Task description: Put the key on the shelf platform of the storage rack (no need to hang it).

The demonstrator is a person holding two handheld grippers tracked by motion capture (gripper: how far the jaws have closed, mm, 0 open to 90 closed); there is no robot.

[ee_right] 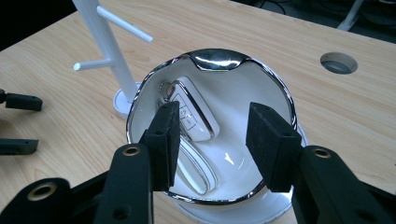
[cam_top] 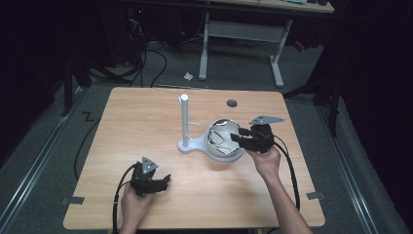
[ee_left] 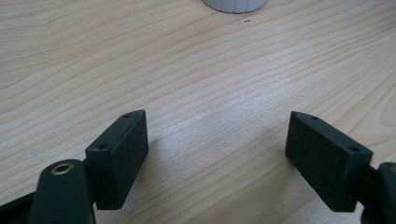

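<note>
We see a pale wooden tabletop (cam_top: 146, 122) with a fine, wavy brown grain running across it. At the centre of the high view stands a white bowl (ee_right: 261, 93) with a shiny chrome rim, and inside it lies a white key fob (ee_right: 194, 112) edged in silver. Beside it rises a plain white stand (cam_top: 184, 122). Both tools, the left tool (ee_left: 217, 154) and the right tool (ee_right: 212, 140), are matt black, with small brass-coloured rivets. The floor (cam_top: 234, 73) around is dull grey.
</note>
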